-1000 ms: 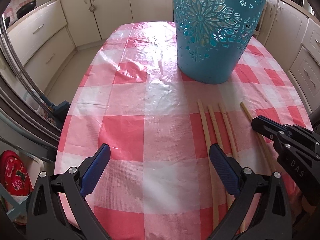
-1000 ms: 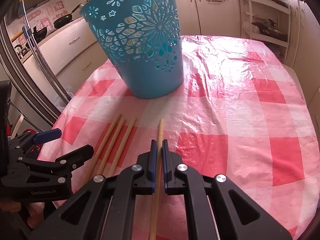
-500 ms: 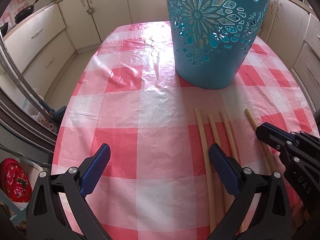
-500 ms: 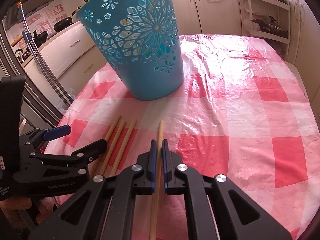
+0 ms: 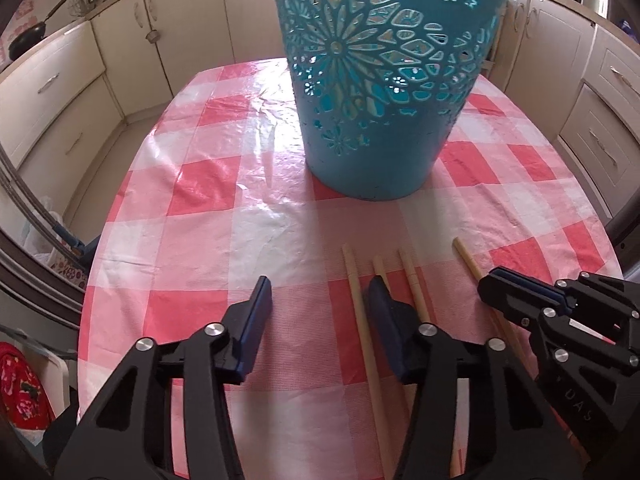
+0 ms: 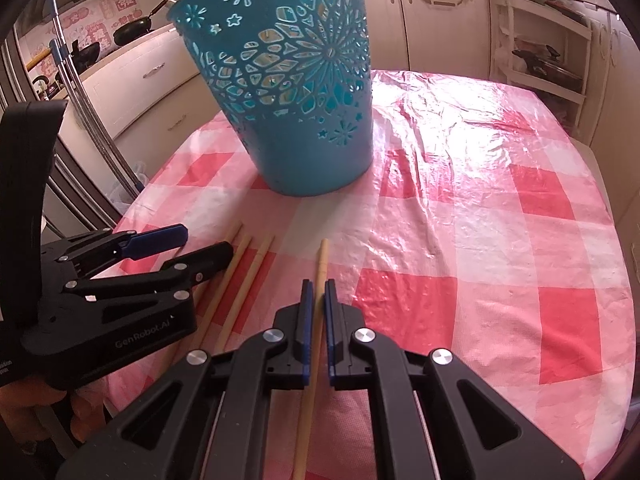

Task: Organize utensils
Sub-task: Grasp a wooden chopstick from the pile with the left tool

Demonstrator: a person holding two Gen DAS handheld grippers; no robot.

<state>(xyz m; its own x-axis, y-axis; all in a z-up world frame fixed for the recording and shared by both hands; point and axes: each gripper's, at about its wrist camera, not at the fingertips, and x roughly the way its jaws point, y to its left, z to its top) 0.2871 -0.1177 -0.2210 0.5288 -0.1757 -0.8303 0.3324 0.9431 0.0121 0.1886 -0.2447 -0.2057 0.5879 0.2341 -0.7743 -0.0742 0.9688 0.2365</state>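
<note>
Several wooden chopsticks lie on a red-and-white checked tablecloth [image 5: 208, 176] in front of a tall blue cut-out basket [image 5: 384, 80]. My right gripper [image 6: 316, 286] is shut on the rightmost chopstick [image 6: 321, 258], which also shows in the left wrist view [image 5: 468, 258]. My left gripper [image 5: 320, 292] is open and partly closed; its right finger [image 5: 384, 312] lies over the group of three chopsticks [image 5: 356, 288], the leftmost between the fingers. The left gripper shows in the right wrist view [image 6: 200, 246] beside the three chopsticks [image 6: 244, 256].
The basket [image 6: 288, 92] stands upright mid-table. Cream kitchen cabinets [image 5: 52, 92] surround the table. A metal pole [image 6: 88, 104] stands at the left edge. A shelf rack [image 6: 540, 60] is at the far right. The table edge drops off at the left [image 5: 92, 280].
My left gripper has moved forward toward the basket and its fingers have narrowed around the leftmost chopsticks. The right gripper stays shut on its chopstick.
</note>
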